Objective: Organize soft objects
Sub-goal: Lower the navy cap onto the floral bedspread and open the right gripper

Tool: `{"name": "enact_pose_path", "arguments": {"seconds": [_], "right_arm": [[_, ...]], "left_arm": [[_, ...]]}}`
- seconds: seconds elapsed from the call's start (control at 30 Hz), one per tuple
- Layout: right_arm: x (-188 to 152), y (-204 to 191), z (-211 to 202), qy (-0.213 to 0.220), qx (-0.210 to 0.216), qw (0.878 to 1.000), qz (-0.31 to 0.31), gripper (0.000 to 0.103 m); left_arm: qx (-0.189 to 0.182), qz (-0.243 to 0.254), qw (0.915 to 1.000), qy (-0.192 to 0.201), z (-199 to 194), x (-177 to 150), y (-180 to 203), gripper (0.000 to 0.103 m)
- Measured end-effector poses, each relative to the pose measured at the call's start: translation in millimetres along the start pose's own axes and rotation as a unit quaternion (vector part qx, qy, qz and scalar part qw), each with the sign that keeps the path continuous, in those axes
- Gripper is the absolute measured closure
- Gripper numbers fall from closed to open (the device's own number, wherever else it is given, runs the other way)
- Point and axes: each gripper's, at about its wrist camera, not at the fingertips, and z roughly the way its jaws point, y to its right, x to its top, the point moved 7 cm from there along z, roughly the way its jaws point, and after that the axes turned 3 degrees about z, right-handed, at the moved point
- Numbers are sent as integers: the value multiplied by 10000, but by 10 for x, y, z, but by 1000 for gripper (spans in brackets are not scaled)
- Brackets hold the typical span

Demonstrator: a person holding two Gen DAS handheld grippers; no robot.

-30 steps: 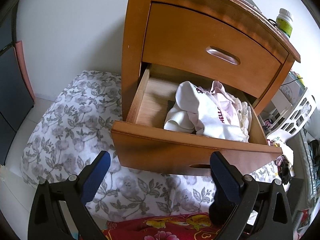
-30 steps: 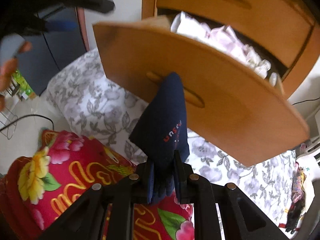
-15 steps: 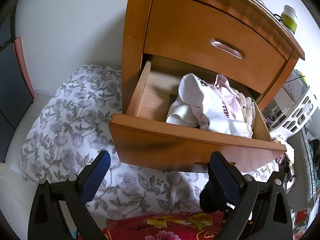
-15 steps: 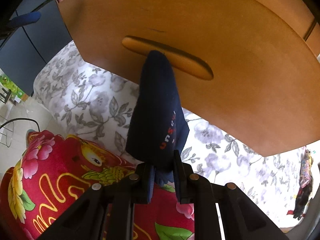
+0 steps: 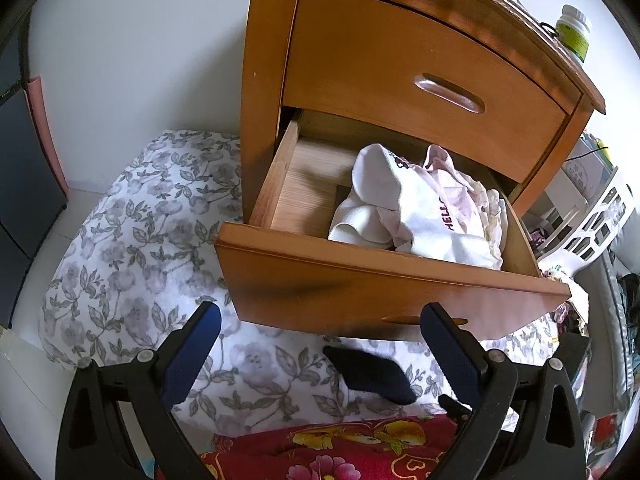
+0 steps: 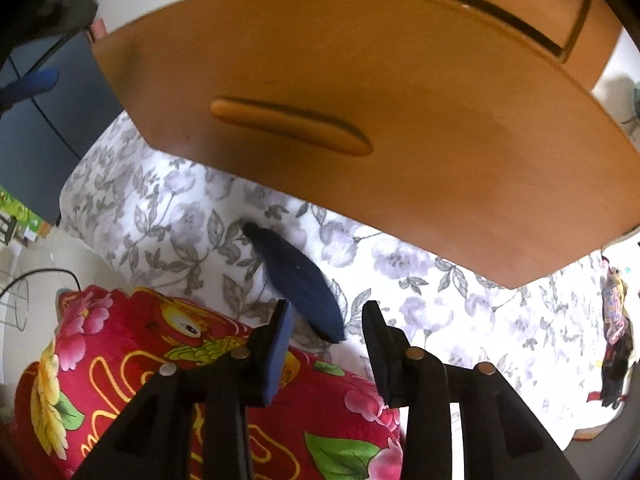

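A navy blue sock (image 6: 298, 280) lies on the floral white bedding (image 6: 440, 292), below the open lower drawer (image 6: 360, 92). It also shows in the left wrist view (image 5: 370, 372). My right gripper (image 6: 326, 312) is open and empty, just above the near end of the sock. My left gripper (image 5: 320, 324) is open and empty, in front of the lower drawer (image 5: 380, 292) of the wooden nightstand (image 5: 400, 72). White and pink clothes (image 5: 424, 212) fill the drawer's right half.
A red flowered cushion (image 6: 160, 380) lies in front of the bedding. A bottle (image 5: 574, 32) stands on the nightstand top. A white basket (image 5: 592, 224) sits to the right. A dark cabinet (image 5: 20, 184) stands at the left.
My right gripper has opened and let go of the navy sock, which has dropped onto the floral bedding. The left gripper has moved slightly closer to the drawer.
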Motion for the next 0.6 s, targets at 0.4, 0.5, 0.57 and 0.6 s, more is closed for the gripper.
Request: {"name": "enact_pose_path", "arguments": {"seconds": [0.4, 0.5, 0.57, 0.6], "right_arm": [[25, 262, -275, 265, -142, 9948, 968, 23], [8, 313, -315, 283, -170, 9931, 1124, 17], [-1, 343, -337, 295, -222, 9922, 1193, 8], [-5, 361, -355, 308, -264, 9916, 1225, 4]], "left_arm": [[76, 103, 9999, -59, -7, -43, 35, 3], [112, 146, 9998, -79, -10, -56, 45, 3], [137, 175, 9997, -69, -17, -63, 55, 3], [143, 184, 9997, -66, -17, -65, 60, 3]]}}
